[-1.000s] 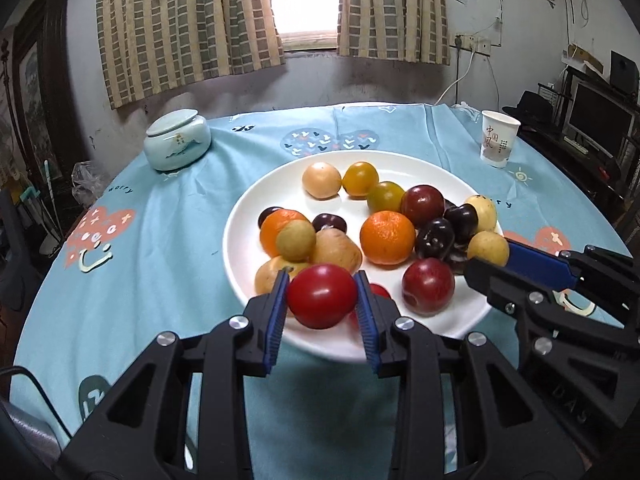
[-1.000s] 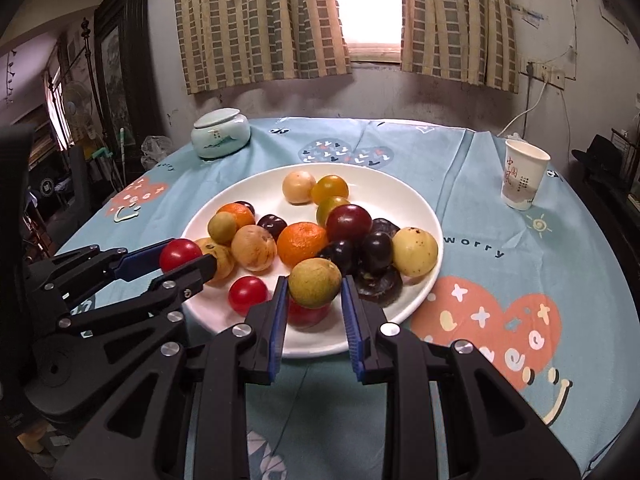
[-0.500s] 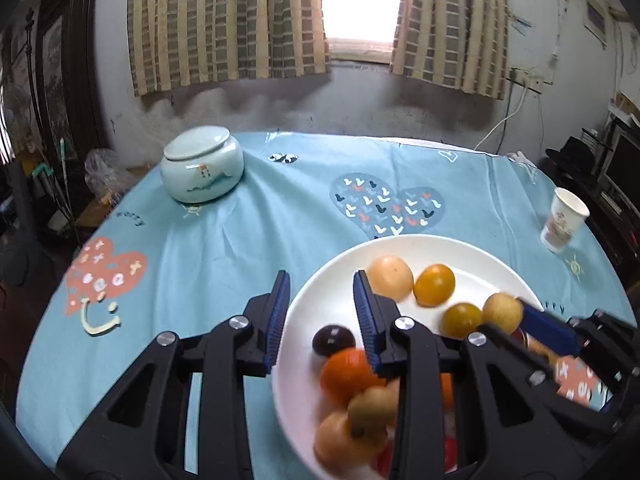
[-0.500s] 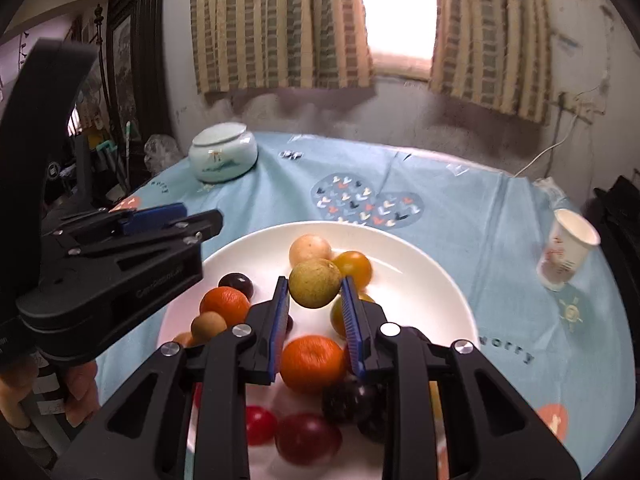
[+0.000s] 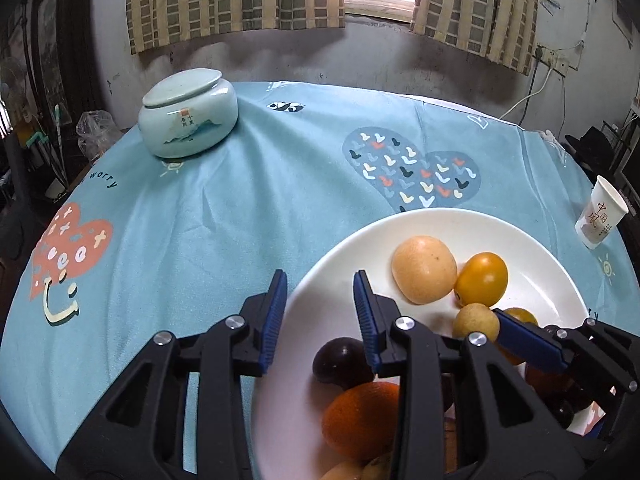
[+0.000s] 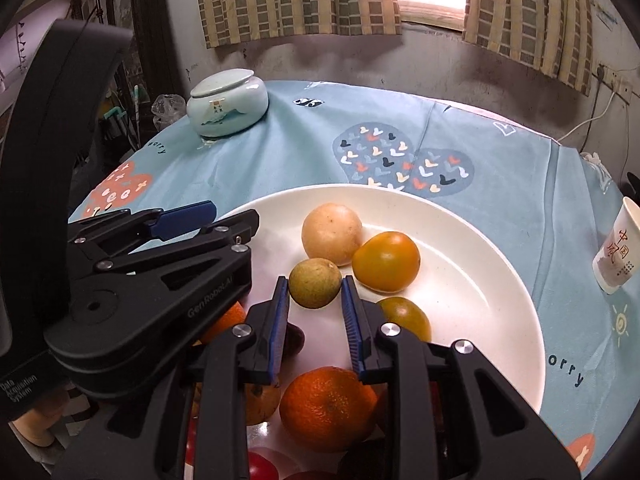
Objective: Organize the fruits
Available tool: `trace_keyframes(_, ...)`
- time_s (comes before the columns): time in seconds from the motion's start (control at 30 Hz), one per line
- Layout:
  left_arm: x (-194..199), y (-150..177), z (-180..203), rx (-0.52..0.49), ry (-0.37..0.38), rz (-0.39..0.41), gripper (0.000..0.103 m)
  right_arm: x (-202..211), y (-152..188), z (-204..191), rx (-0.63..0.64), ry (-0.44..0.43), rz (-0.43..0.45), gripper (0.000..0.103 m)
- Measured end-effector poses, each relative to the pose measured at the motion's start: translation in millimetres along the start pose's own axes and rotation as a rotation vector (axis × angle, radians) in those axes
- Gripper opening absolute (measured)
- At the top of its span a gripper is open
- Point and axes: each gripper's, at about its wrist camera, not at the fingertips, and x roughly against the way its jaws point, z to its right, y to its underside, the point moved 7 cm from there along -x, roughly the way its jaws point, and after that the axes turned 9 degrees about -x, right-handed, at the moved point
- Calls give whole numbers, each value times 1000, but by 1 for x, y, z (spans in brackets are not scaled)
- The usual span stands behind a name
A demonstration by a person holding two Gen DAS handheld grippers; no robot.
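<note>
A white plate holds several fruits: a tan round one, a yellow-orange tomato, a dark plum and an orange. My right gripper is shut on a small yellow-green fruit and holds it above the plate near the tan fruit. My left gripper hangs over the plate's left rim. Its jaws stand a fruit's width apart with nothing between them.
A pale green lidded jar stands at the far left of the round table. A paper cup stands at the right edge. The blue patterned cloth lies bare between jar and plate. Wall and curtains are behind.
Both grippers have moved forward over the plate toward its far side. The right carried the yellow-green fruit along. The red tomato seen between the left jaws a second ago is gone from them.
</note>
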Motion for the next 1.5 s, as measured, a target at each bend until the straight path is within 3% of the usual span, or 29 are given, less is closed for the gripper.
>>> trace_keyframes(0.07, -2, -1, 0, 1, -1, -8, 35, -3, 2, 0, -2, 5, -18, 27)
trace_keyframes(0.13, -2, 0, 2, -7, 6, -17, 52, -4, 0, -1, 3, 10, -20, 28)
trace_keyframes(0.17, -2, 0, 3, -12, 9, -22, 55, -4, 0, -1, -1, 4, -22, 32)
trace_keyframes(0.27, -2, 1, 6, -26, 9, -24, 57, -2, 2, -2, 4, 1, -21, 47)
trace_keyframes(0.47, 1, 1, 5, -21, 23, -49, 59, 2, 0, 0, -3, 11, -22, 47)
trace_keyframes(0.53, 10, -2, 0, -13, 5, -37, 73, 9, -2, 1, -15, 13, -9, 50)
trace_keyframes(0.6, 25, -6, -3, -24, -20, -9, 77, 21, -5, 3, -27, 21, 9, 59)
trace_keyframes(0.87, 95, -2, -5, -70, -64, 86, 78, 73, 2, -4, -29, 32, 71, 59)
trace_keyframes(1.17, 185, 17, 0, -130, -119, 208, 80, 163, 20, -11, -63, 0, 179, 60)
trace_keyframes(1.5, 273, 49, -4, -106, -96, 307, 84, 274, 44, -33, -78, -16, 343, 61)
